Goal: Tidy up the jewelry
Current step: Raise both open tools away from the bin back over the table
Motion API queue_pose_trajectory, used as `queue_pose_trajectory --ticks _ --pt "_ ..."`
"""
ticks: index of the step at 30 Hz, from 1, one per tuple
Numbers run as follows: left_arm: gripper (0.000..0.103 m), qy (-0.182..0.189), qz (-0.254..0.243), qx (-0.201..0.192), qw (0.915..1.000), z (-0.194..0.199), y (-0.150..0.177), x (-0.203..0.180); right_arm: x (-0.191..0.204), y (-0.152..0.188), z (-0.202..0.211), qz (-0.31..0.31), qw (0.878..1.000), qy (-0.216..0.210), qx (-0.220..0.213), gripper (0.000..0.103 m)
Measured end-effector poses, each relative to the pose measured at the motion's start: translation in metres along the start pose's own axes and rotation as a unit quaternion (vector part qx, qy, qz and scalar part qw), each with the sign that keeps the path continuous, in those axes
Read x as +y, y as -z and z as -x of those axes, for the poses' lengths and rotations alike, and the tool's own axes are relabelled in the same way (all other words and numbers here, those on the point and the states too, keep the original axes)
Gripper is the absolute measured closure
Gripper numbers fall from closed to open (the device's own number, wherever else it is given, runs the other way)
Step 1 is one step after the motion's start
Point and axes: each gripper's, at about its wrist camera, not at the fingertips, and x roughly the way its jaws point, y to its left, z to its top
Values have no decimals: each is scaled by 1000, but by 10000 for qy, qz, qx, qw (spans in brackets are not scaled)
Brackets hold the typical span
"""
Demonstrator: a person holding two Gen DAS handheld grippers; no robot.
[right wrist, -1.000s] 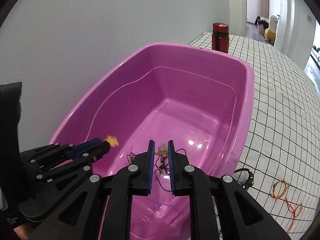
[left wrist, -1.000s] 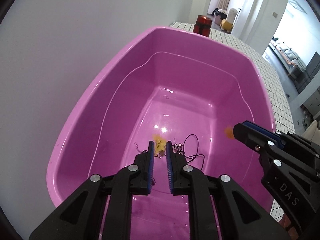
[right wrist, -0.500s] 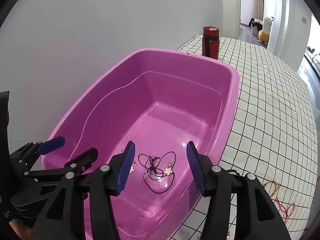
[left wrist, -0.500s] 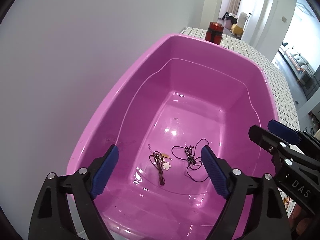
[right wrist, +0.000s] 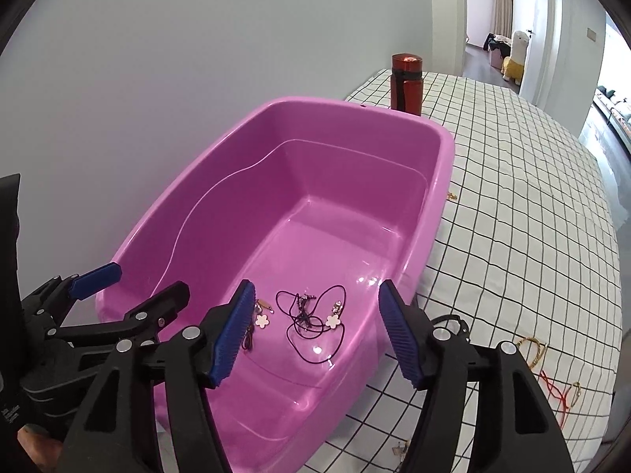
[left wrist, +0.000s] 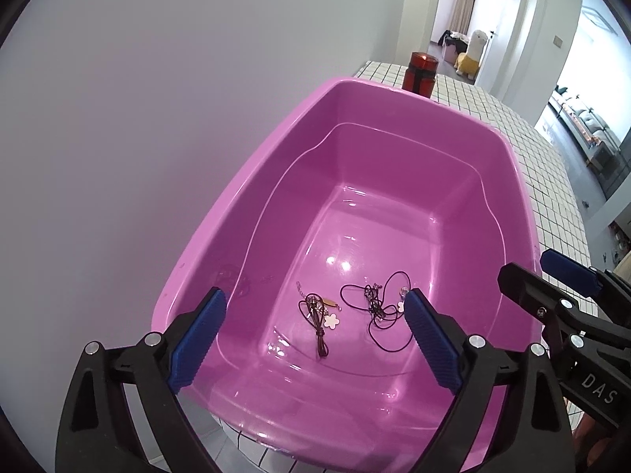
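A pink plastic tub (left wrist: 512,181) (right wrist: 441,181) stands on the checked tablecloth. On its floor lie two black cord necklaces with white flower charms: one on the left (left wrist: 321,317) (right wrist: 258,317), one on the right (left wrist: 380,307) (right wrist: 311,317). My left gripper (left wrist: 313,339) is open and empty above the tub's near end; it also shows in the right wrist view (right wrist: 136,282). My right gripper (right wrist: 315,333) is open and empty above the near right rim; it also shows in the left wrist view (left wrist: 546,272).
A red bottle (right wrist: 406,82) (left wrist: 422,73) stands behind the tub. Gold and red jewelry (right wrist: 552,378) lies on the checked cloth (right wrist: 532,197) right of the tub, with a small gold piece (right wrist: 451,196) by the rim. A grey wall runs along the left.
Both grippers were shut on necklaces over the tub; they opened, the necklaces dropped to the tub floor, and both grippers have pulled back and up.
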Motion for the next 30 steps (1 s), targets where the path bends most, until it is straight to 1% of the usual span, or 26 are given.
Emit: queue_pose_trajectory --ticks 8,13,19,22,26,30 --pt "11 102 -106 -50 9999 11 9 1 6 13 16 -57 9997 217 -115 38" --pt "11 173 -256 -66 9995 15 14 -2 5 23 25 -200 9993 229 -201 38" --pt "10 333 -500 -153 9981 23 20 -10 -3 37 42 -514 9970 303 -495 38" --pt "8 445 -638 -243 9967 28 22 -16 -7 45 51 -673 9950 394 -630 38" --pt "8 587 -883 -358 9937 36 25 -28 -16 59 62 -932 9912 584 -739 38" --pt "7 860 -1170 -494 9882 45 32 -42 -27 78 72 -1252 9860 736 -815 38"
